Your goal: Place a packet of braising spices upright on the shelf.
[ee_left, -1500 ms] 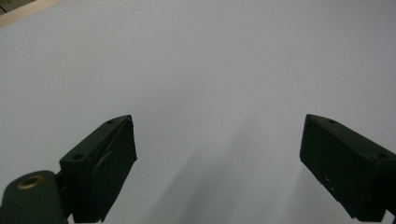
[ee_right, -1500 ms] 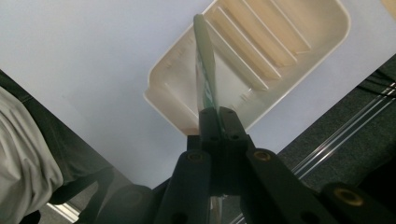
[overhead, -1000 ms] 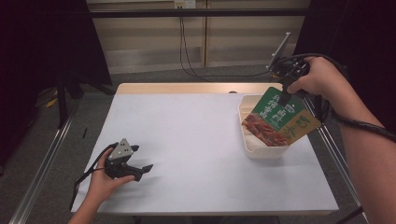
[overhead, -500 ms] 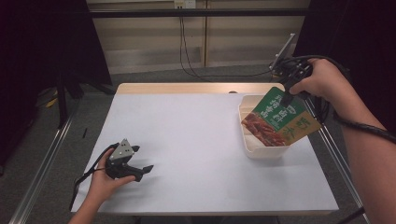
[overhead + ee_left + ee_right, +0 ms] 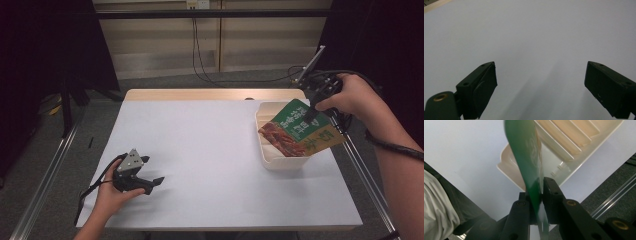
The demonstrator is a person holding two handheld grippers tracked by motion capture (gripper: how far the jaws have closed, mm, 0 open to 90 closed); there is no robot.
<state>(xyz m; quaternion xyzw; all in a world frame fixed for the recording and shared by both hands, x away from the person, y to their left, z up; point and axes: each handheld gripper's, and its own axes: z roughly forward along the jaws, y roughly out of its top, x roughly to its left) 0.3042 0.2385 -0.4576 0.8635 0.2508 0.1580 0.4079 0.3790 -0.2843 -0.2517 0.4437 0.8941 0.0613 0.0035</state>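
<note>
White bench (image 5: 210, 150) holds a cream plastic ribbed bin (image 5: 267, 150) at its right edge. Right gripper (image 5: 314, 107) pinches a green printed food packet (image 5: 295, 127) over the bin, fingers clamped; release likely comes next. Left gripper (image 5: 150, 184) rests, fingers wide, empty.

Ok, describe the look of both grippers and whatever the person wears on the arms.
Both grippers are black. The left gripper carries a grey three-cornered plate and trails a black cable; its jaws are blocky, with small screw holes. The right gripper trails black cables and shows brass-coloured fittings. Both forearms are bare, with no sleeves in sight.
</note>
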